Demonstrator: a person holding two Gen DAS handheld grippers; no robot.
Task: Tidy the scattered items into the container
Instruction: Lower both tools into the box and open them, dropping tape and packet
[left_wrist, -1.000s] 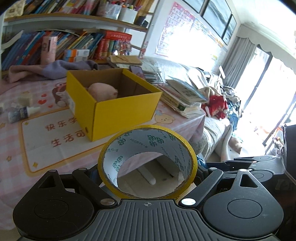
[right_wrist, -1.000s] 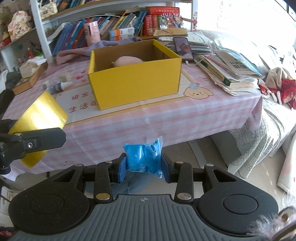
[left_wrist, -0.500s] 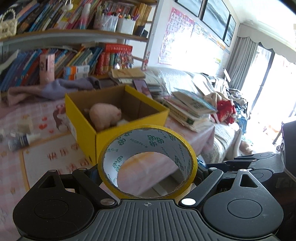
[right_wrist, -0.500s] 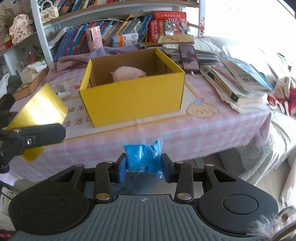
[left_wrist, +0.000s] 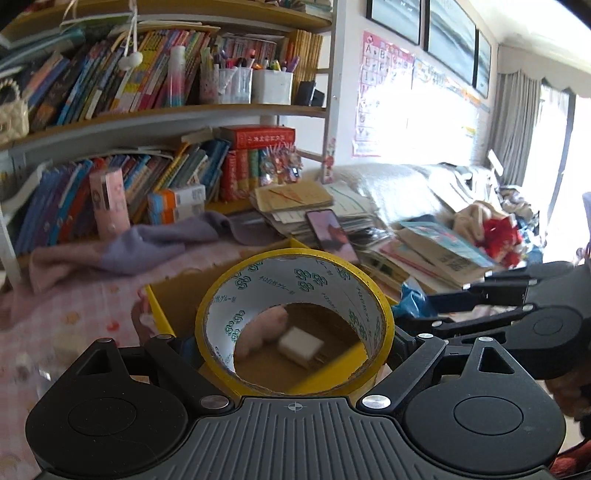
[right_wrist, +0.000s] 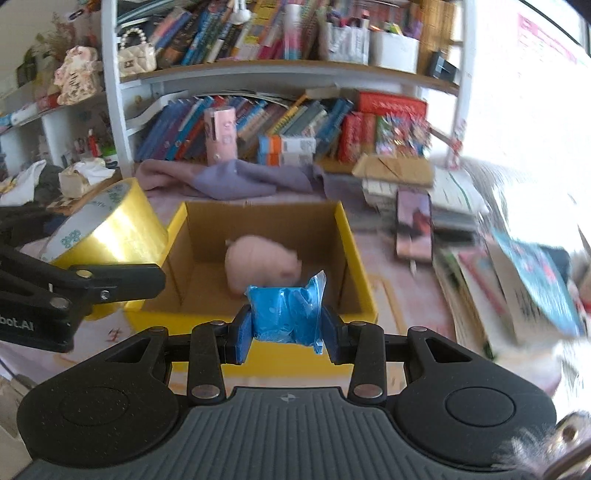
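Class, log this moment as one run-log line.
left gripper: holds tape roll | right gripper: holds blue packet | yellow box: ahead

Bookshelf (left_wrist: 155, 110), purple cloth (right_wrist: 236, 179), phone (left_wrist: 328, 232)

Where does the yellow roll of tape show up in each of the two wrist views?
Left wrist view: the tape roll fills the lower middle, clamped in the left gripper, hole facing the camera.
Right wrist view: the tape roll sits at the left edge, seen from its side.
Shared landmark: the yellow box, with a pink plush toy inside.
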